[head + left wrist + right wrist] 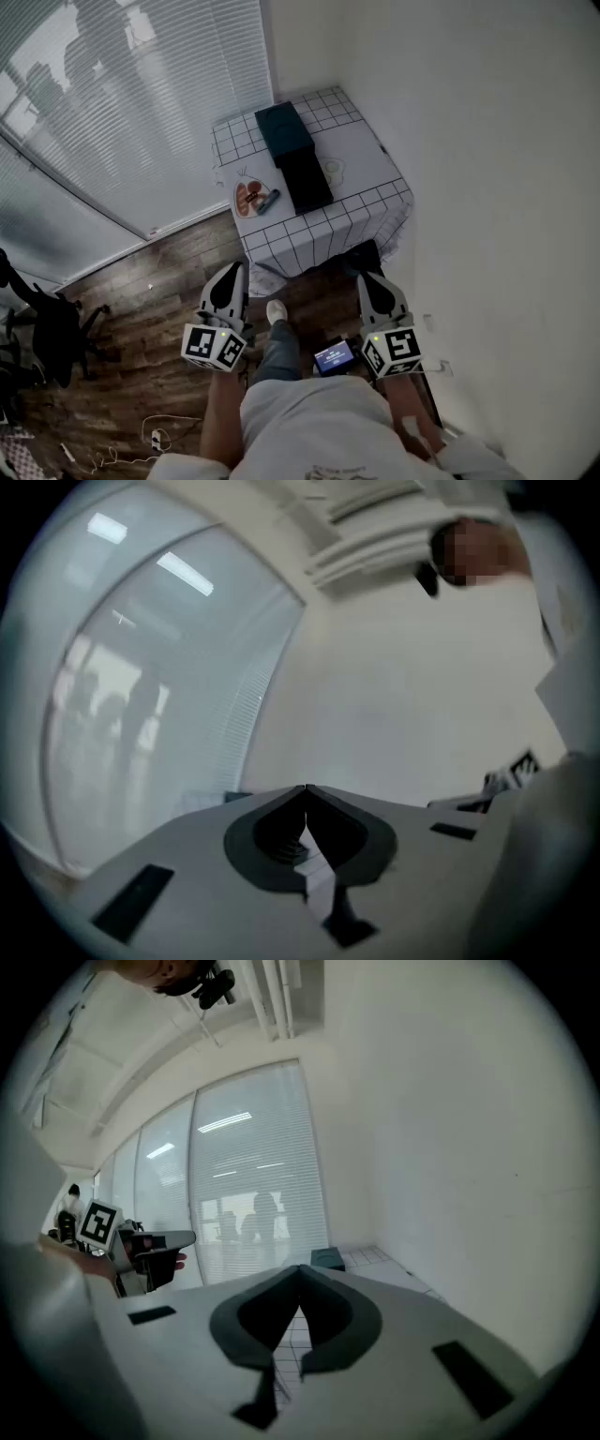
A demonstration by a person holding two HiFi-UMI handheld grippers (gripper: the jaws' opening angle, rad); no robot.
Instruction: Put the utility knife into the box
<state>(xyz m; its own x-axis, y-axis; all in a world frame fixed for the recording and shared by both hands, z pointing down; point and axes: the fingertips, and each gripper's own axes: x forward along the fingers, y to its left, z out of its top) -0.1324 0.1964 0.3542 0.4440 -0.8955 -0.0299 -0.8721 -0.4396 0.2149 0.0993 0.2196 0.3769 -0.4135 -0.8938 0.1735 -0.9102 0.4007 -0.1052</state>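
Head view: at twelve o'clock a checked-cloth table [364, 155] holds a long dark box [298, 159]. The slim blue utility knife [268, 201] lies at its eight o'clock, beside a round plate [246, 199].
Left gripper view: the left gripper [305, 788] has its jaws together, empty.
Right gripper view: the right gripper [300, 1268] is the same.

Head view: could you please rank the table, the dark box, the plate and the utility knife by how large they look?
Largest to smallest:
1. table
2. dark box
3. plate
4. utility knife
All sit together, so distance hardly skews this.
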